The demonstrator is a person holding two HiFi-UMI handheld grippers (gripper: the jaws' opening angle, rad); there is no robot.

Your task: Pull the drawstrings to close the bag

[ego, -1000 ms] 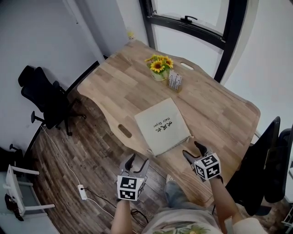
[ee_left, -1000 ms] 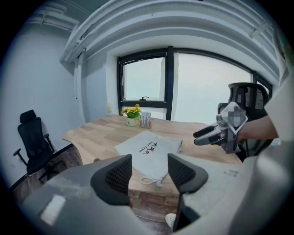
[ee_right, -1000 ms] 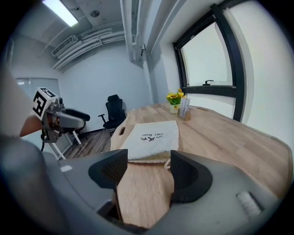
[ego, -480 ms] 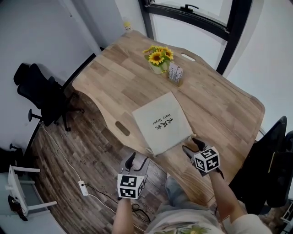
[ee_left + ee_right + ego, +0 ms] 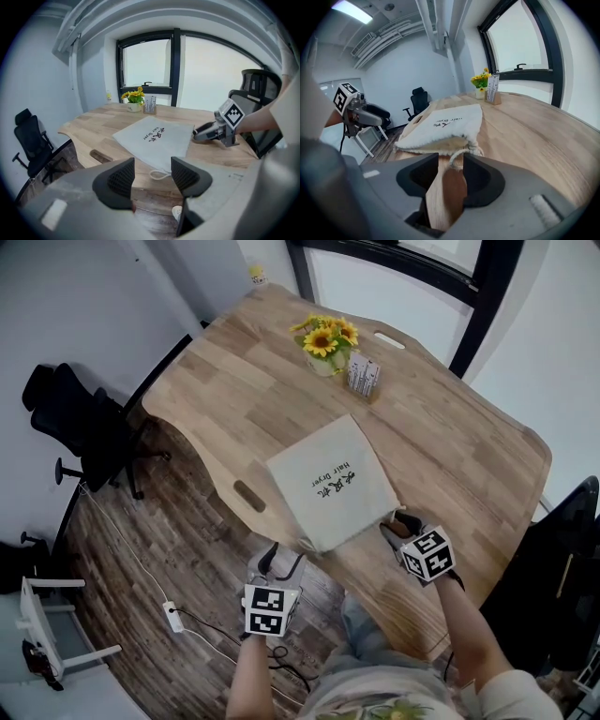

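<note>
**A:** What is nearest, and why is it held that way?

**B:** The left hand-held gripper point(image 5: 284, 562) hovers off the bench point(image 5: 450, 456) edge at the bag's 7 o'clock. Its ribbed black jaws are spread and empty, lined up with a pale cord loop point(image 5: 159, 175). The right hand-held gripper point(image 5: 451, 159), at 4 o'clock, has just been narrowing its jaws. The other drawstring point(image 5: 458, 154) lies between them, not yet pinched. I judge that one takes each cord so they can pull outward together.

**A:** And the bag?

**B:** The bag point(image 5: 328, 482) lies flat mid-bench, its mouth toward the person. It is a cream woven cloth square with dark print and a fuzzy mouth edge. The bench is pale planked wood. Sunflowers point(image 5: 326, 334) stand at 12 o'clock.
</note>
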